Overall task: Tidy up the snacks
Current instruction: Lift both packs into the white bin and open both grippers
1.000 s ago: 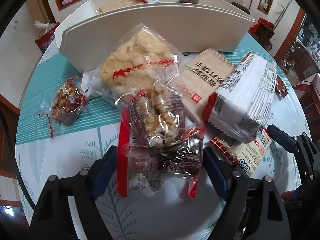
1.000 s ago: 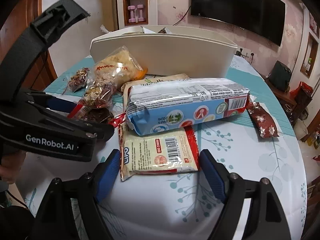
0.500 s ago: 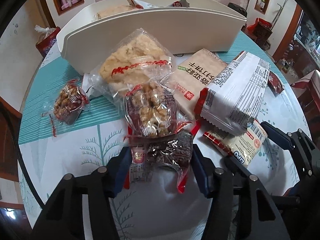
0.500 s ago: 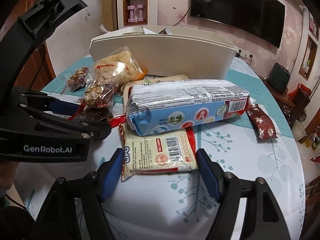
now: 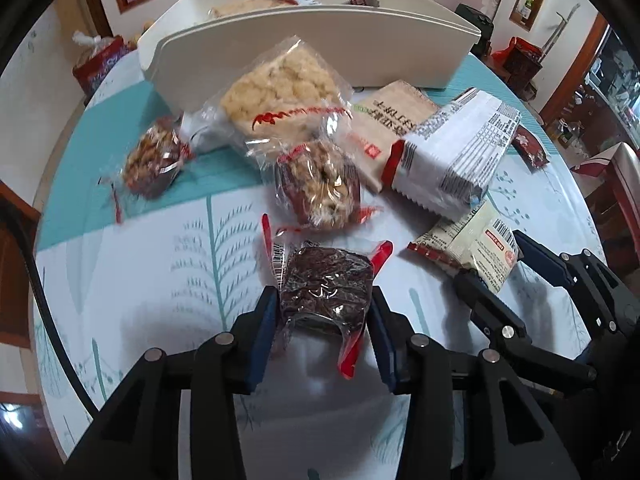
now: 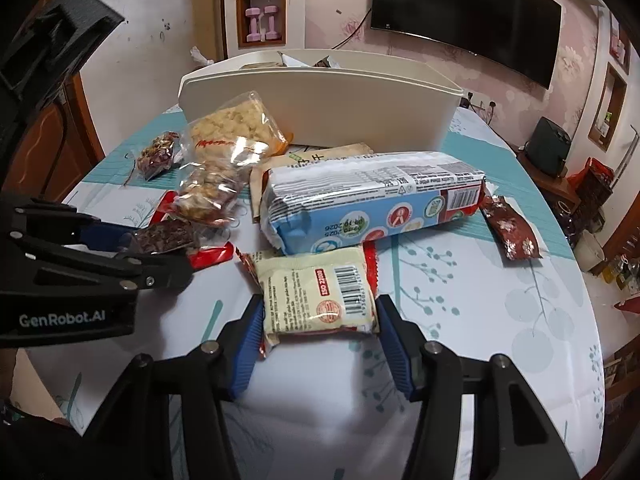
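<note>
The left gripper point(image 5: 323, 316) has its blue-padded fingers point(image 5: 262, 330) pressed against both sides of a dark brown snack square in clear crinkled plastic with red ends point(image 5: 326, 290); the packet sits between the pads, its red tail hanging below them, and whether it is clear of the table cannot be told. Just ahead of this claw lies a clear packet of pale nut brittle on a dark red base point(image 5: 318, 184); beyond that, a clear bag of yellowish puffed-rice cake with red lettering point(image 5: 286, 102) leans against the cream-coloured oval plastic bin point(image 5: 384, 46), which stands farthest ahead and already holds a few packets. Ahead and to the left, apart from the others, is a small clear-wrapped nut cluster with red trim point(image 5: 150, 160).

The right gripper point(image 6: 320, 326) has its blue pads point(image 6: 390, 338) touching the two sides of a flat cream-and-red sachet with a barcode point(image 6: 316, 294), which lies on the white tablecloth printed with teal leaves point(image 6: 460, 312); the near end of the sachet sits between the fingers. Directly ahead of this claw, touching the sachet's far edge, rests a long white-and-blue biscuit pack point(image 6: 372, 204); behind it a tan paper-look cracker packet point(image 6: 316, 160) lies flat; to the right of the long pack is a dark red foil bar with white flowers point(image 6: 510, 232).
</note>
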Action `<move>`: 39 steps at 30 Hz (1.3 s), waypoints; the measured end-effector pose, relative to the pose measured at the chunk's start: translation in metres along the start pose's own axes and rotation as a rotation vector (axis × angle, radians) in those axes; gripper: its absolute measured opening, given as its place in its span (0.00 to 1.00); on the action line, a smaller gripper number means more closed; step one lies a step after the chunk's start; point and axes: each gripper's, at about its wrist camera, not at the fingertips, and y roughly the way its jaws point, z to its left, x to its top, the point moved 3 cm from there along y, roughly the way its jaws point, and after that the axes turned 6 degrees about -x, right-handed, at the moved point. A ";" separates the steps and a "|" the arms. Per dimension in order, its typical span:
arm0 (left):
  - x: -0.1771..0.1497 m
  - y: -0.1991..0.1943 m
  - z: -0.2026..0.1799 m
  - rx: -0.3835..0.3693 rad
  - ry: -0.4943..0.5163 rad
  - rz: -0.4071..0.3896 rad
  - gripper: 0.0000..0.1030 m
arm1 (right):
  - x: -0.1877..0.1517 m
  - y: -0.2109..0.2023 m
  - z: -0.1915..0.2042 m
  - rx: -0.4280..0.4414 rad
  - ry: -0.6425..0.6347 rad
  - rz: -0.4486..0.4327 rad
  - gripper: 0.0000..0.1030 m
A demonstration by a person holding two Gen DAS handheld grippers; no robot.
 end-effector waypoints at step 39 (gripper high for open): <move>0.048 -0.156 0.019 0.004 -0.019 -0.364 0.42 | 0.085 -0.104 0.006 -0.025 -0.071 -0.327 0.52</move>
